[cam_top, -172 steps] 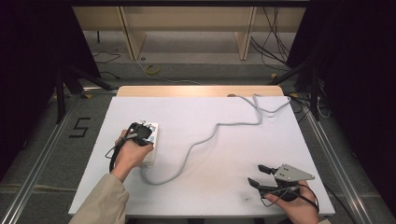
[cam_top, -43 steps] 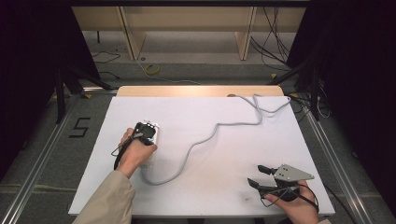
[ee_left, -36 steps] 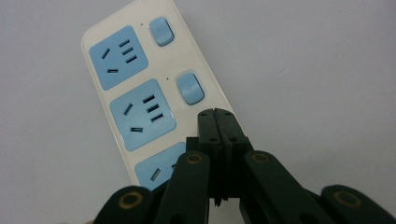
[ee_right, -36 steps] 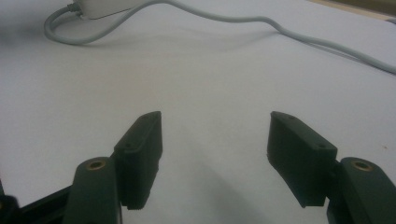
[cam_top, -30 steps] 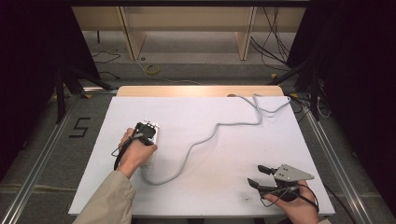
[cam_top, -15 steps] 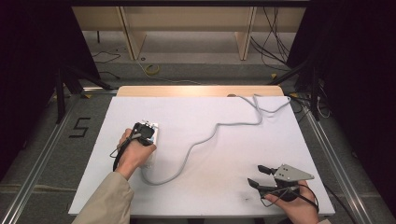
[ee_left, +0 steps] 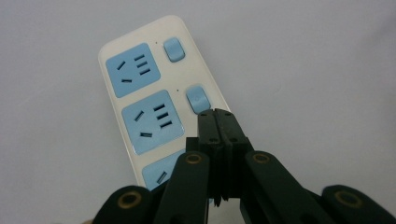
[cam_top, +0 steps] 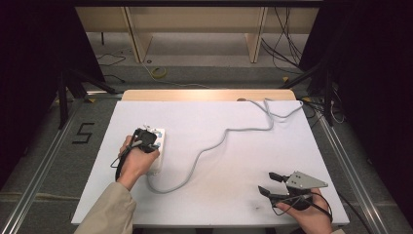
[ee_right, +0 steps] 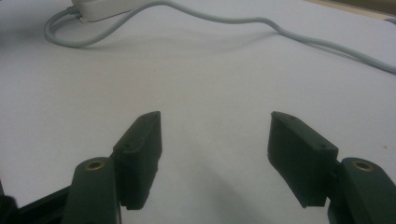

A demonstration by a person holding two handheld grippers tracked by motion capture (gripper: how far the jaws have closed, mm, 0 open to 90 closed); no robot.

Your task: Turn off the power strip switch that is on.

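Left of centre in the high view, the left gripper point(cam_top: 146, 141) hangs over the power strip point(cam_top: 157, 146) on the white bench point(cam_top: 234, 161). In the left gripper view its jaws are pressed together with nothing between them, tips at the middle rocker switch point(ee_left: 197, 98). To toggle it well, press straight down on the raised end, squarely, without sliding the strip. The grey cord point(cam_top: 214, 144) trails toward upper right. At lower right, the right gripper point(cam_top: 267, 184) rests with jaws spread, empty.

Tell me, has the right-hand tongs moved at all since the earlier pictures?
No. The right tongs sit at the same spot near the table's front edge, jaws open.
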